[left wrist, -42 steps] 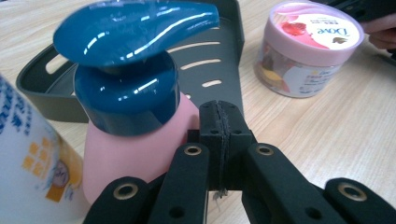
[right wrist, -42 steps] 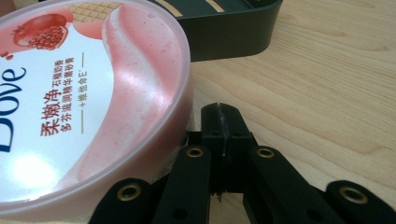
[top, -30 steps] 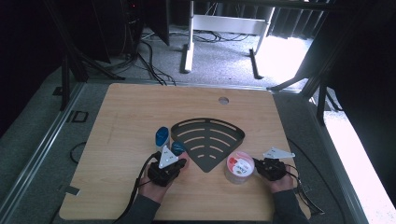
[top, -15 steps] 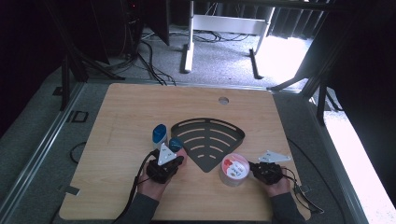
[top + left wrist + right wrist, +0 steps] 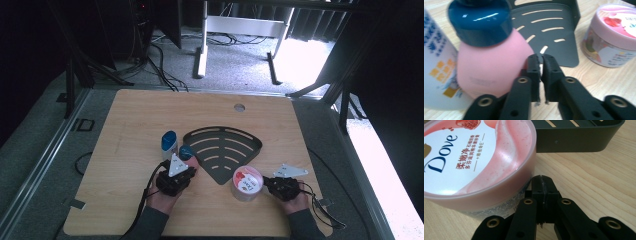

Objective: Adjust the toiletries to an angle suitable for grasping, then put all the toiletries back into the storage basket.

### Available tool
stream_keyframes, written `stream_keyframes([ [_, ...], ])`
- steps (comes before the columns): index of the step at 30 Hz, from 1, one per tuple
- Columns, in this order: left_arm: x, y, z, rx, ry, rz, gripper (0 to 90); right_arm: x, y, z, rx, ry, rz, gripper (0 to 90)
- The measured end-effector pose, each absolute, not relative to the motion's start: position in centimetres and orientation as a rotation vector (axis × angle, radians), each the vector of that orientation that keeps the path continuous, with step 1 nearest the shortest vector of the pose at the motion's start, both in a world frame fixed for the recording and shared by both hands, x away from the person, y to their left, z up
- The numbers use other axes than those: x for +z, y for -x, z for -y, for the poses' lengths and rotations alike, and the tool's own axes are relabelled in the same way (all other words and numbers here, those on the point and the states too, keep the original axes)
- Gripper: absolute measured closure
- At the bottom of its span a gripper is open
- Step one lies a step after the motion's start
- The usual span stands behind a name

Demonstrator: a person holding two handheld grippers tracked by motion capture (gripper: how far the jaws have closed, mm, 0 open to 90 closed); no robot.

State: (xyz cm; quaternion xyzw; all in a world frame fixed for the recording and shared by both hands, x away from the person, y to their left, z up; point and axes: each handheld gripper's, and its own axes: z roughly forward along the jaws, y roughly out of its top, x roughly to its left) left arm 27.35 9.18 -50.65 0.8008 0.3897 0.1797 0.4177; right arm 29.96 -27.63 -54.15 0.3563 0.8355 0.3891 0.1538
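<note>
My left gripper [image 5: 541, 58] lies low on the table, its jaws a narrow crack apart with nothing between them; they have just been opening. A pink bottle with a teal cap [image 5: 489, 60] stands against the left jaw's outer side. A white bottle with a blue cap [image 5: 169, 141] stands just beyond it. From above, the left gripper [image 5: 184, 167] points at the pink bottle [image 5: 187, 152]. My right gripper [image 5: 541, 180] is shut on nothing, its tip beside the wall of a pink Dove jar [image 5: 474, 162]. The jar [image 5: 246, 182] sits left of the right gripper [image 5: 266, 183].
A black slotted corner shelf [image 5: 222, 147] lies flat at the middle of the wooden table [image 5: 130, 115], between the bottles and the jar. A small round grommet [image 5: 239, 107] sits near the far edge. Cables trail from both grippers toward the near edge.
</note>
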Motion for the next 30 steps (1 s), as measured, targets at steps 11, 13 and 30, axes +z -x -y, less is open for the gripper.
stream_keyframes([
  [11, -51.2, -27.3, -7.3, 0.383, -2.069, -0.866, 68.9, -54.0, -29.8, 28.0, 1.144, -1.05, -2.382, 83.7],
  [13, -51.3, -27.3, -6.9, 0.367, -2.079, -0.845, 66.4, -54.0, -29.8, 28.1, 1.147, -1.051, -2.38, 82.4],
  [30, -52.2, -26.8, -6.0, 0.295, -2.056, -0.791, 52.9, -53.8, -30.1, 28.9, 1.188, -1.047, -2.386, 73.6],
])
